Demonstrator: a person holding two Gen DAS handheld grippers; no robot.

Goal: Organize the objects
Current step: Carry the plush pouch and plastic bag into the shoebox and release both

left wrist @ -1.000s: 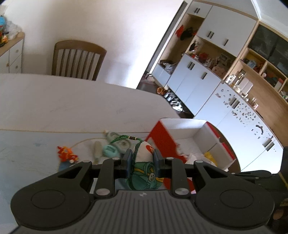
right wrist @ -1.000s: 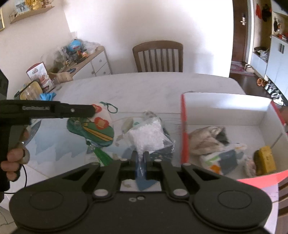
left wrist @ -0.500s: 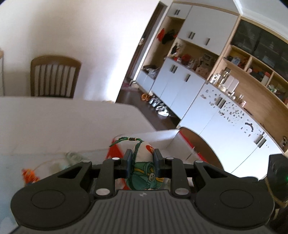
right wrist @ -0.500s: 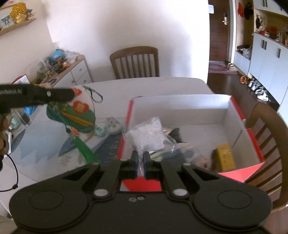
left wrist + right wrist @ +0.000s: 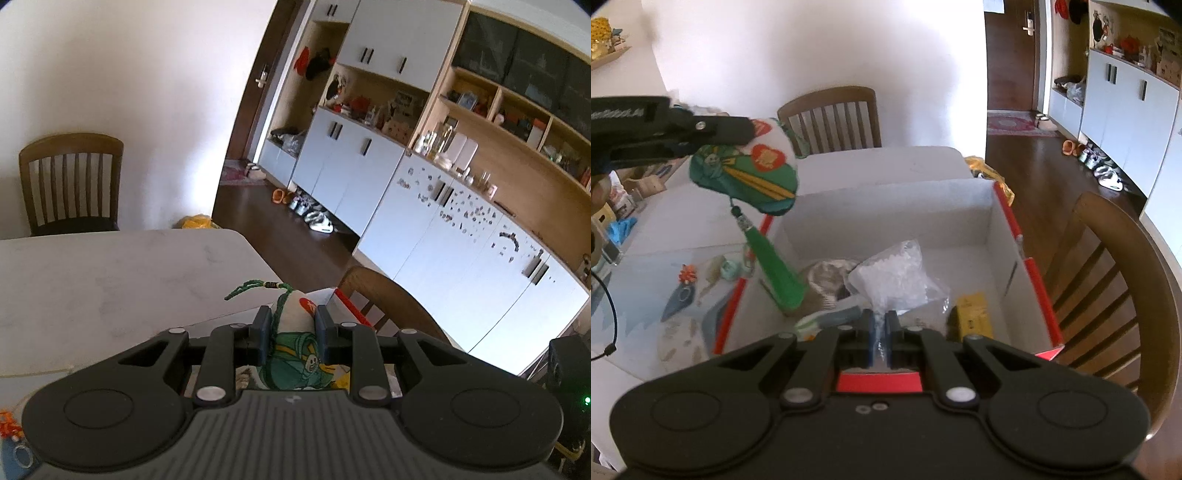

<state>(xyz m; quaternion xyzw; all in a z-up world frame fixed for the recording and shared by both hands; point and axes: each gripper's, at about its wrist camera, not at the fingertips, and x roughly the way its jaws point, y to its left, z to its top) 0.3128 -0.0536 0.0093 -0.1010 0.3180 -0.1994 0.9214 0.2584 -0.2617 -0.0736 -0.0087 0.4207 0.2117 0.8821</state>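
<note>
Right wrist view: we see the right gripper [image 5: 880,328] clamped tight on the neck of a clear plastic bag [image 5: 894,277] of white bits, the bag hanging over the open white box [image 5: 886,199] with red edges. The box sits on the white table [image 5: 871,158] and holds a yellow packet [image 5: 973,314], a grey crumpled bundle [image 5: 827,273] and a white-green item [image 5: 827,319].

At upper left we see the left gripper [image 5: 746,129] pinching an embroidered green-and-white pouch [image 5: 746,173]; its green tassel [image 5: 775,273] dangles over the box's left wall. Small trinkets [image 5: 713,269] lie on the patterned mat [image 5: 639,295] left of the box.

In the left wrist view we see the left gripper [image 5: 291,325] nearly closed, both pads pressing the pouch [image 5: 295,343], with its green cord [image 5: 251,286] sticking up. A wooden chair [image 5: 70,177] stands beyond the table [image 5: 110,277].
</note>
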